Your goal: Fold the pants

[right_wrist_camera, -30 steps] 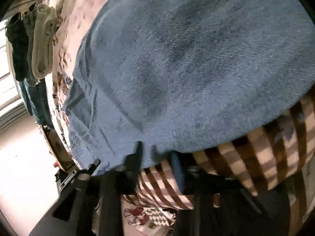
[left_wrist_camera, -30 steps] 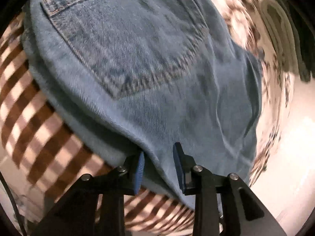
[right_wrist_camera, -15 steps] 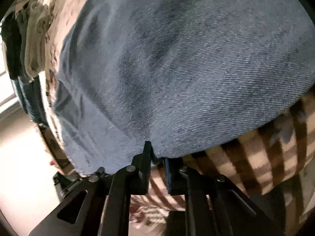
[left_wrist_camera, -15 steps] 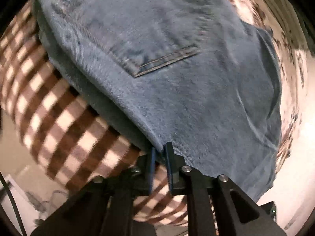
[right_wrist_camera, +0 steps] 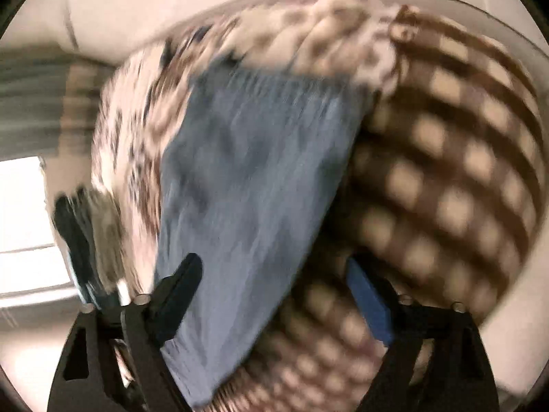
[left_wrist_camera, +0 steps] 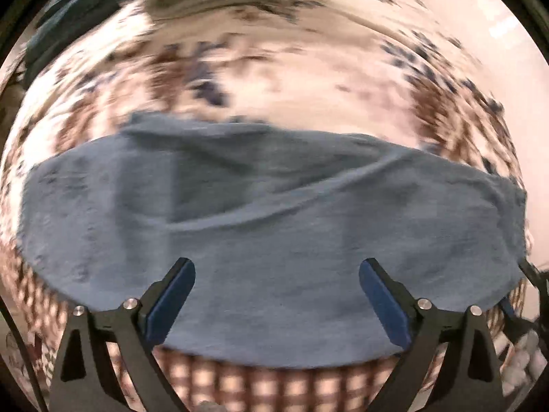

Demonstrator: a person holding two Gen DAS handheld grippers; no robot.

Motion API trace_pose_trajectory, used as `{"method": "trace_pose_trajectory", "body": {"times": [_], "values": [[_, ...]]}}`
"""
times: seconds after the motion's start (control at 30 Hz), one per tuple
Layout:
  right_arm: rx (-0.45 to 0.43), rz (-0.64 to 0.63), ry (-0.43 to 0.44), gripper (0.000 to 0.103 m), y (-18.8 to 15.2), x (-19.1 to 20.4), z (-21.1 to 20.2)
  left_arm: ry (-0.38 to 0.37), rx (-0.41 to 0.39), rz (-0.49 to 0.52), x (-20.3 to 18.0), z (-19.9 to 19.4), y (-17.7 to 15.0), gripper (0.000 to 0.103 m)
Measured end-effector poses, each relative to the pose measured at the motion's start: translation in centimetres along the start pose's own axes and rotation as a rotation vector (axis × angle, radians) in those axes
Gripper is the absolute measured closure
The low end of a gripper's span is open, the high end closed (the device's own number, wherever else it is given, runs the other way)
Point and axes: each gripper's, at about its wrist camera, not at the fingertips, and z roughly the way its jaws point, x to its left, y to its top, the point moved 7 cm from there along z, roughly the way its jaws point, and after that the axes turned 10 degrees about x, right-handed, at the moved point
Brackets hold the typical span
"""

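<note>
The blue denim pants (left_wrist_camera: 274, 219) lie folded in a wide band across the bed, seen blurred in the left wrist view. My left gripper (left_wrist_camera: 276, 295) is open and empty, its fingers spread over the near edge of the denim. In the right wrist view the pants (right_wrist_camera: 254, 189) run as a long strip away from me. My right gripper (right_wrist_camera: 274, 292) is open and empty, with the left finger over the denim and the right finger over the checked blanket.
A brown and cream checked blanket (right_wrist_camera: 446, 178) lies beside and under the pants. A floral bedspread (left_wrist_camera: 274, 68) covers the bed beyond. Dark and beige clothes (left_wrist_camera: 85, 17) lie at the far edge. A pale floor (left_wrist_camera: 507, 27) shows past the bed.
Both grippers were shut on the edge of the jeans half a second ago. Both have let go, opened wide and pulled back. The pants now lie folded flat.
</note>
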Motion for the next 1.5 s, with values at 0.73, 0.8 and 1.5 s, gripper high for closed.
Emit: {"method": "trace_pose_trajectory", "body": {"times": [0.73, 0.8, 1.5], "values": [[-0.129, -0.099, 0.144, 0.095, 1.4, 4.7, -1.9, 0.058, -0.013, 0.096, -4.2, -0.9, -0.1, 0.005], [-0.148, -0.182, 0.107, 0.095, 0.1, 7.9, -3.2, 0.031, 0.000, 0.075, -2.9, -1.1, -0.3, 0.005], [0.179, -1.284, -0.389, 0.096, -35.9, 29.7, 21.9, -0.050, 0.039, -0.520, 32.4, -5.2, -7.5, 0.005]]}}
